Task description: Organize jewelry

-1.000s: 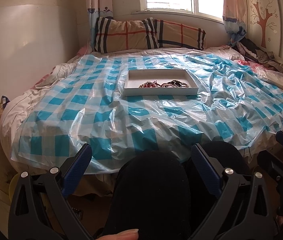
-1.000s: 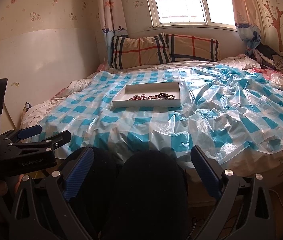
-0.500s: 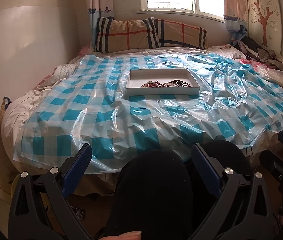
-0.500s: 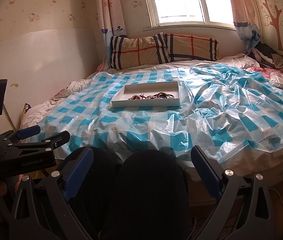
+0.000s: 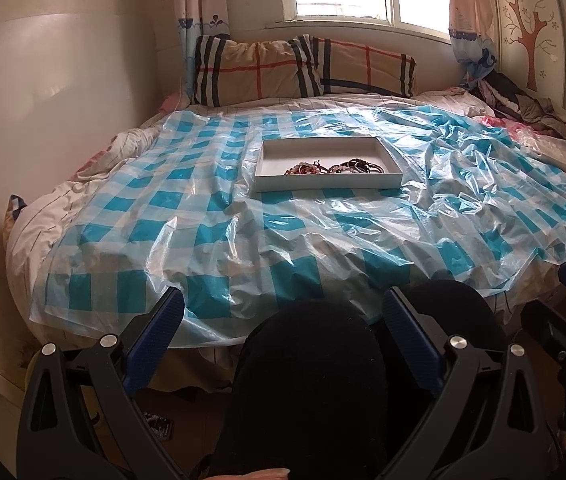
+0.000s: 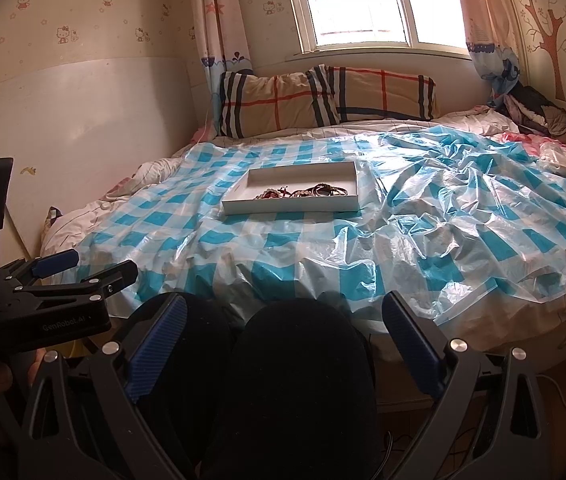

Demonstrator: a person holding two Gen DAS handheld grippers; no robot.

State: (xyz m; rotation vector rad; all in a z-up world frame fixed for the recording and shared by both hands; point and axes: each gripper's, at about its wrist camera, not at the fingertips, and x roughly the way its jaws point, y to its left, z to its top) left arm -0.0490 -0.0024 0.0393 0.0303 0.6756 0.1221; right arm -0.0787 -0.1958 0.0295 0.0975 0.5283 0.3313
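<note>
A white shallow tray [image 5: 267, 182] lies in the middle of the bed; it also shows in the right wrist view [image 6: 243, 208]. A pile of red, white and dark bracelets [image 5: 333, 167] lies in it, near its front wall [image 6: 305, 191]. My left gripper [image 5: 283, 320] is open and empty, held low over the person's dark knees, well short of the tray. My right gripper [image 6: 283, 320] is open and empty, also low in front of the bed. The left gripper shows from the side at the right wrist view's left edge [image 6: 83, 268].
A blue-and-white checked plastic sheet [image 5: 203, 232] covers the bed. Plaid pillows [image 5: 263, 68] lie at the head under the window. A white board [image 6: 83, 120] leans on the left wall. Clothes [image 6: 543, 112] are heaped at the far right.
Both views have shifted slightly: the cameras have tilted up a little and the bed sits a little lower in frame. Both grippers stay open and empty.
</note>
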